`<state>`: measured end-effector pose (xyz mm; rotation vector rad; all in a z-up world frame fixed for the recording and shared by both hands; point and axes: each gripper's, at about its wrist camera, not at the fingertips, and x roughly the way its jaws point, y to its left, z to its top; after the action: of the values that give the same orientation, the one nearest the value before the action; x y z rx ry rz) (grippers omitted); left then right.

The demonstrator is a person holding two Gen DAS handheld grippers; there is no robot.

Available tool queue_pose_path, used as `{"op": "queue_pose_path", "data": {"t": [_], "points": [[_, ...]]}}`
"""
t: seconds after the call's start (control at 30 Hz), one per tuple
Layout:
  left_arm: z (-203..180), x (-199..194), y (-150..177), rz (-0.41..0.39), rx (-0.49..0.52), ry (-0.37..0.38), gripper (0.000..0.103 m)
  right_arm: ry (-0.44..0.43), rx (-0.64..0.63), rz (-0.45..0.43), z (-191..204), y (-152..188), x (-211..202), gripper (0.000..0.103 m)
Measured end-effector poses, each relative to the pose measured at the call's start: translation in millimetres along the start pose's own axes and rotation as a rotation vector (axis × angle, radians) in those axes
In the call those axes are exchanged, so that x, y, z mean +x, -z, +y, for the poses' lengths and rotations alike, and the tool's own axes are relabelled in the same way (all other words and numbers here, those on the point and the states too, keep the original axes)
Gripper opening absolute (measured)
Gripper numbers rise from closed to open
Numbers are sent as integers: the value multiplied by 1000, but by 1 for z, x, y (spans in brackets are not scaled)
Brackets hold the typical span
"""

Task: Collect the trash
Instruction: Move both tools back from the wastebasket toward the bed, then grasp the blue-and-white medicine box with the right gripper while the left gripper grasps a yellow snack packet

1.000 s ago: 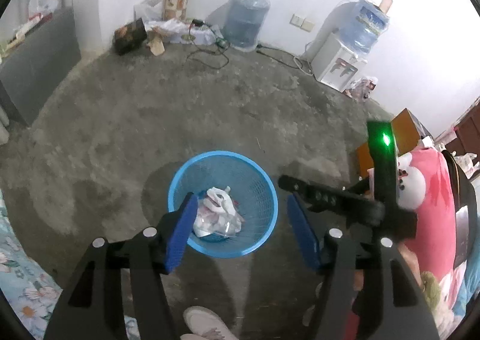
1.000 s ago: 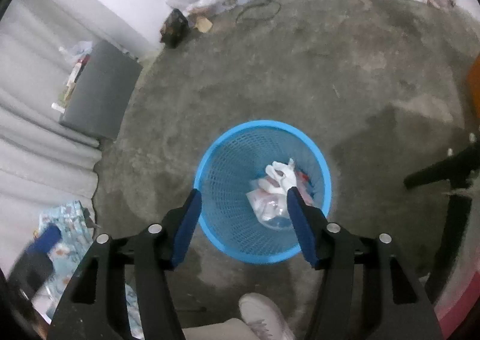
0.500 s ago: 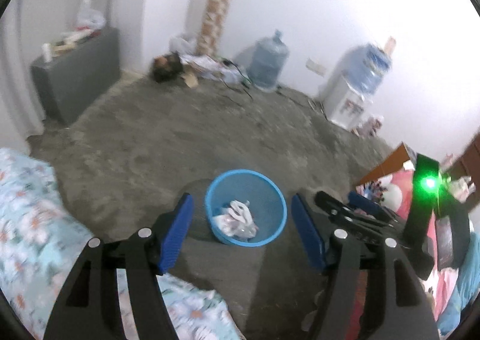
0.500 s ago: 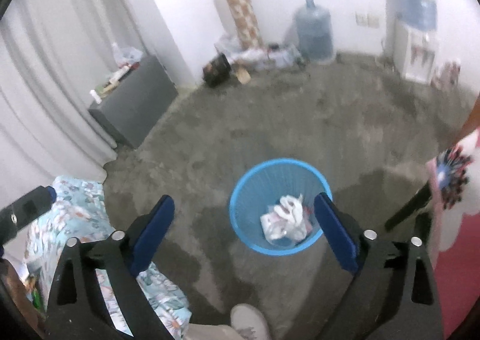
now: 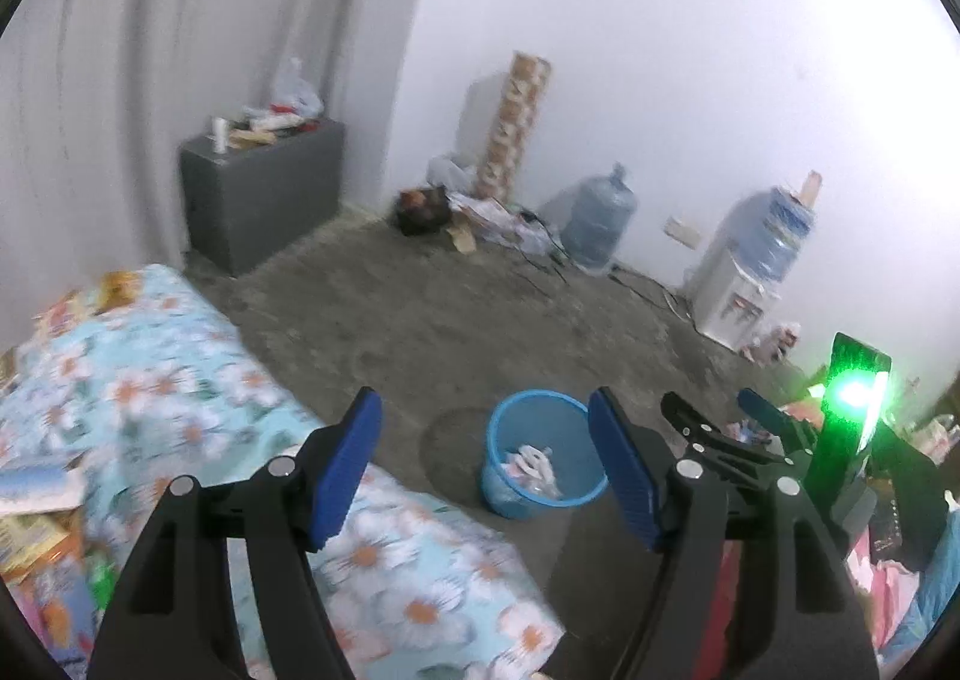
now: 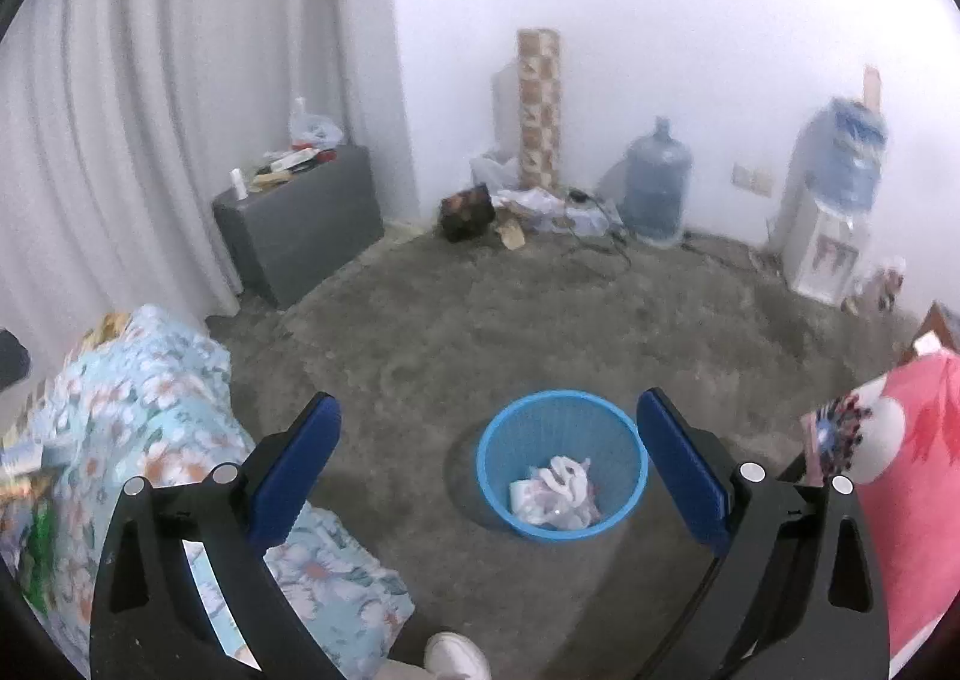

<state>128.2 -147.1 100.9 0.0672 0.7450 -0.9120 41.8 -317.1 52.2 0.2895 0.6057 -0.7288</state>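
Both pairs of blue-padded fingers are held wide apart with nothing between them: the left gripper (image 5: 483,467) and the right gripper (image 6: 489,467). Between and beyond the fingertips of each, a round blue plastic mesh waste basket (image 6: 624,440) (image 5: 498,485) is seen standing on the grey concrete floor (image 6: 540,332), with crumpled white plastic bags and wrappers (image 6: 558,491) (image 5: 531,470) lying at its bottom. Under the left-hand fingers of each pair, a bed with a light blue floral sheet (image 5: 150,380) (image 6: 144,398) is seen, with blurred packets (image 5: 33,512) scattered on it.
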Motion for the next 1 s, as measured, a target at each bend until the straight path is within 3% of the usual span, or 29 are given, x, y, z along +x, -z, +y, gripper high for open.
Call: {"op": "queue_pose_path", "data": {"t": [0.13, 0.23, 0.33, 0.5, 0.57, 0.73, 1.0], "points": [[23, -38, 13, -50, -29, -78, 70, -4, -96, -34, 21, 4, -10, 95], [43, -68, 26, -84, -56, -151, 70, 58, -157, -83, 36, 7, -19, 95], [64, -100, 38, -120, -99, -218, 70, 66, -203, -122, 49, 11, -27, 95], [98, -153, 64, -180, -178, -352, 73, -88, -233, -138, 66, 14, -35, 95], [111, -172, 76, -205, -207, -405, 73, -198, -243, -117, 73, 14, -34, 95], [144, -208, 98, -243, -303, -491, 74, -371, -203, -70, 93, 10, -31, 95], [191, -242, 123, -275, -419, -559, 74, -504, -203, 62, 141, 20, -34, 95]]}}
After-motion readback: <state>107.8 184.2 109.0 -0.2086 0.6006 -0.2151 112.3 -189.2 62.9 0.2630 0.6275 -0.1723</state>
